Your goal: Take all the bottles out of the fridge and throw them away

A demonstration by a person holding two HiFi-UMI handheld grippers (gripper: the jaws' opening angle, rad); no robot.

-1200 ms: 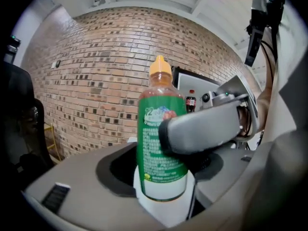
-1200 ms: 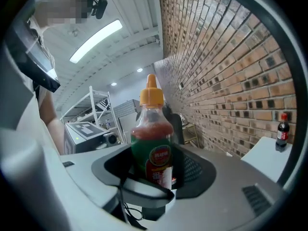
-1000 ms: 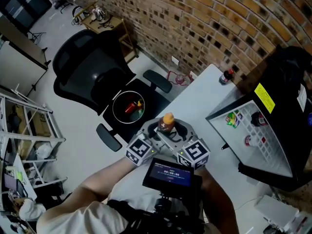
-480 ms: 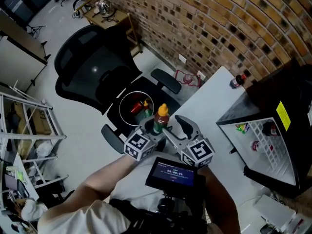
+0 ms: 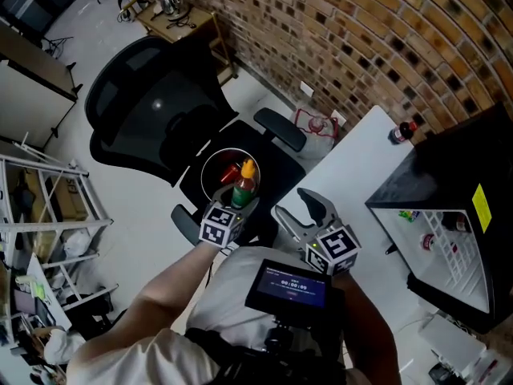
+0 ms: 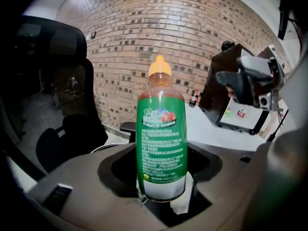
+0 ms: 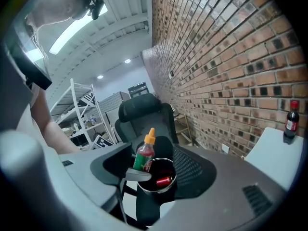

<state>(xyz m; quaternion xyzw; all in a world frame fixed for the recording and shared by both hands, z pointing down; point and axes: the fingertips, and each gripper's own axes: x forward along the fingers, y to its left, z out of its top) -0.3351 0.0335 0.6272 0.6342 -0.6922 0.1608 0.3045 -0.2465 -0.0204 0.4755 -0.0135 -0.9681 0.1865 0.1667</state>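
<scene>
Gripping the bottle [image 6: 161,143] low on its green label with the left gripper [image 6: 163,196], jaws spread wide round the body, orange cap pointing up. Carrying it off the tabletop [image 5: 353,175], past the edge facing the chair [image 5: 144,119], and hanging it over or just beside the near rim of the bin [image 5: 228,150] on the seat. Not telling from the head view whether it is squarely above the opening.

Having just been opening the jaws of the right gripper [image 7: 159,186] wider, with nothing between them. Pointing it toward the bin, clear of the bottle.

Judging handling: seeming to hold a good deal of red liquid, so reckoning on moderate weight, with much of it standing above a low grip. Expecting thin plastic to give under a squeeze and the glossy label to slip. Preferring a hold at mid-label on the straight wall, never at the tapering neck.

Noting more bottles waiting in the open fridge [image 5: 449,159] at the far right of the tabletop, and a dark bottle [image 5: 403,131] standing at the wall-side edge.
</scene>
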